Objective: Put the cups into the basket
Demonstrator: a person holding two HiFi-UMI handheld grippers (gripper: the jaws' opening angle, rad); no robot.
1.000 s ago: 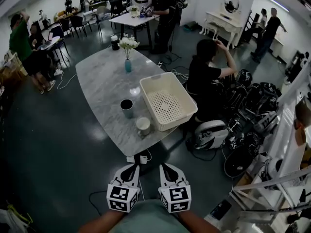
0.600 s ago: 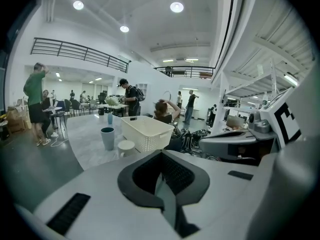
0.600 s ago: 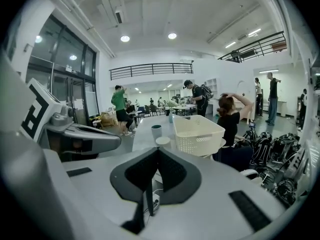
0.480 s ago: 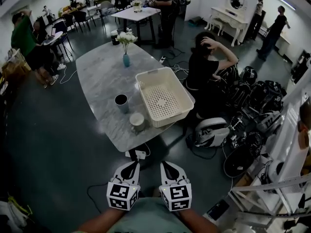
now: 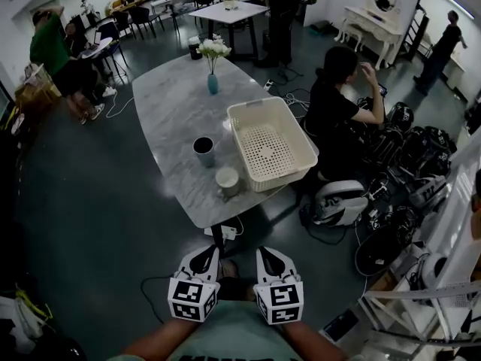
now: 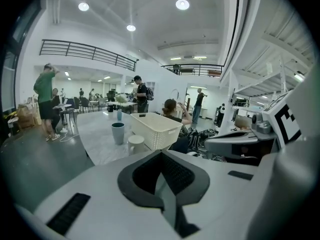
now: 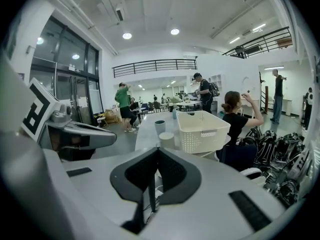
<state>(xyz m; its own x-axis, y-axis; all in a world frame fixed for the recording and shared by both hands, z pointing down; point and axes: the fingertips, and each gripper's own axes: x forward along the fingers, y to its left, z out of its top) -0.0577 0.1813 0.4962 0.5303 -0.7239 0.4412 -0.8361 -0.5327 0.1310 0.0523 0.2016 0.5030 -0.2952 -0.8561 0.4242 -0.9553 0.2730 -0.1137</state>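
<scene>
Here, grey cup, white cup upright; left gripper, right gripper fingers closed, empty.

No readable text, brand, number or sign in any view.
- left gripper, right gripper: marker cube on each shows black-and-white square pattern only, no letters.
- basket: pale tag on near wall, print too small to read.

Dim, bluish | lit from round ceiling lamps, glaring white | sharp centre | fisheye-bent edges, black-vignetted corners
</scene>
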